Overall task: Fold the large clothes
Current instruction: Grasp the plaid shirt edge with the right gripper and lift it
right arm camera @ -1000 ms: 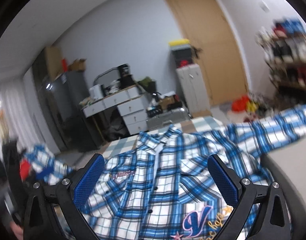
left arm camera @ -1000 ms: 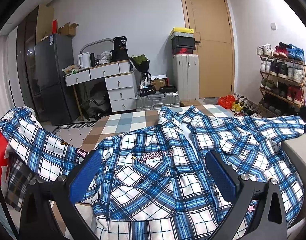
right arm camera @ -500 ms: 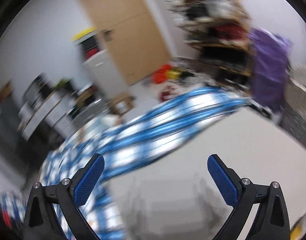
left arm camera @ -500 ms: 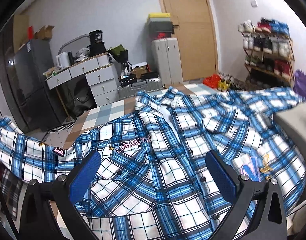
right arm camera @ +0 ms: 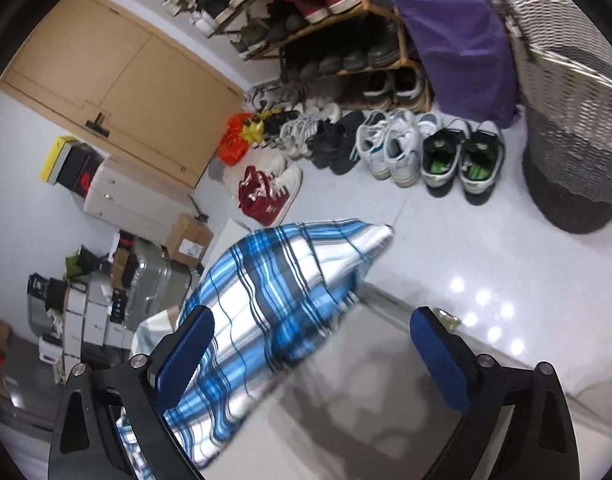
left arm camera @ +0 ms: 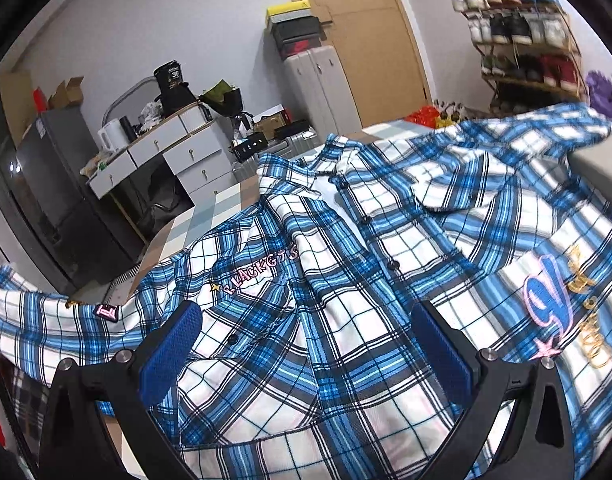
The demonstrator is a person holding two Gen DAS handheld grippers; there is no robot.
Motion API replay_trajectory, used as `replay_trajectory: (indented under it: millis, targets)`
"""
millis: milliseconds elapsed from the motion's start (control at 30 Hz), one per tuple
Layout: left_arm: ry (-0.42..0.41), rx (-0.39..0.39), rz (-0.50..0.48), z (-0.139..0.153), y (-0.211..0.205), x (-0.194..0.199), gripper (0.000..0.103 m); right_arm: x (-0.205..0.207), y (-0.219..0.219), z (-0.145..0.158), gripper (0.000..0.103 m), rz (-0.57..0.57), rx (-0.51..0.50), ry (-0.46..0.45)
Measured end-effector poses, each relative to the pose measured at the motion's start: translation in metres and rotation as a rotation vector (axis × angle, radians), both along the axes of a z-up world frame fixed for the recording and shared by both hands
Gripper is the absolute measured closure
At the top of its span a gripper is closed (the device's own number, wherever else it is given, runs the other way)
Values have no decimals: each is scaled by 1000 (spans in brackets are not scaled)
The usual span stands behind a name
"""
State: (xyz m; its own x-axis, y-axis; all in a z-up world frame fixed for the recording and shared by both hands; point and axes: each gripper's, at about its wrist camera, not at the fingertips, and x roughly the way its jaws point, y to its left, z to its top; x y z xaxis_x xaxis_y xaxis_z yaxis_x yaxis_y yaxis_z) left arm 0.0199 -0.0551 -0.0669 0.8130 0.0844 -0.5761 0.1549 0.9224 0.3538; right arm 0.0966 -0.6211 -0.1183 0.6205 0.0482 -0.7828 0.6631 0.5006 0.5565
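Observation:
A large blue and white plaid shirt [left arm camera: 346,280] lies spread face up on the table, buttoned, collar at the far side. Its left sleeve hangs off the left edge. My left gripper [left arm camera: 306,356] is open and empty just above the shirt's lower front. In the right wrist view the shirt's right sleeve [right arm camera: 273,304] runs out across a grey surface [right arm camera: 366,392], its cuff at the far edge. My right gripper [right arm camera: 314,360] is open and empty above that sleeve, which lies by the left finger.
A checked tablecloth [left arm camera: 201,220] shows beyond the shirt. Behind stand a white drawer desk [left arm camera: 165,152], a dark fridge [left arm camera: 45,200] and a door [left arm camera: 366,40]. To the right are a shoe rack [right arm camera: 326,20], several shoes [right arm camera: 386,144] on the floor and a woven basket [right arm camera: 574,140].
My right gripper has swung right from over the shirt's front to the right sleeve end. My left gripper has moved closer over the shirt and tilted. Both stayed open.

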Motion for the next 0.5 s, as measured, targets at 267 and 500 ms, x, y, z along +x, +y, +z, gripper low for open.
replay_trajectory:
  millis: [267, 500]
  targets:
    - [56, 17, -38, -9, -6, -4, 1, 18, -16, -31, 45, -105, 44, 76]
    - [58, -24, -25, -3, -1, -3, 1, 15, -5, 7, 97, -152, -109, -41]
